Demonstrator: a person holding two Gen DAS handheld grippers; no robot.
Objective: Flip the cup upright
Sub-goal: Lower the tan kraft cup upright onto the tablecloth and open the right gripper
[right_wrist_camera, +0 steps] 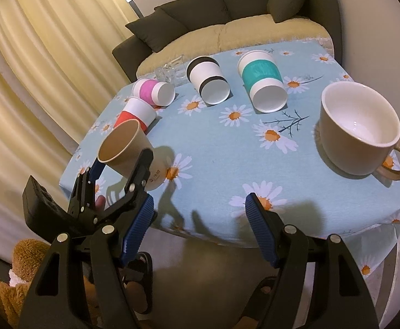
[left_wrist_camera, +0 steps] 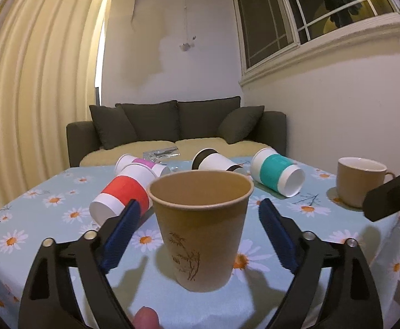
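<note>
A brown paper cup [left_wrist_camera: 202, 227] with a plant drawing stands upright on the daisy tablecloth [left_wrist_camera: 49, 249], between the fingers of my left gripper [left_wrist_camera: 200, 213]. The jaws are open and stand apart from the cup's sides. In the right wrist view the same cup [right_wrist_camera: 126, 148] shows at the table's left edge with the left gripper [right_wrist_camera: 123, 164] around it. My right gripper [right_wrist_camera: 200, 219] is open and empty, hovering over the table's front edge. Four paper cups lie on their sides: red [left_wrist_camera: 123, 194], pink [left_wrist_camera: 142, 163], black-banded [left_wrist_camera: 213, 163] and teal [left_wrist_camera: 276, 175].
A beige ceramic mug [right_wrist_camera: 356, 128] stands upright at the right of the table. A clear glass item [right_wrist_camera: 171, 70] lies at the far edge. A dark sofa [left_wrist_camera: 172, 126] is behind the table, curtains to the left. A plush toy [right_wrist_camera: 21, 257] lies below the table's edge.
</note>
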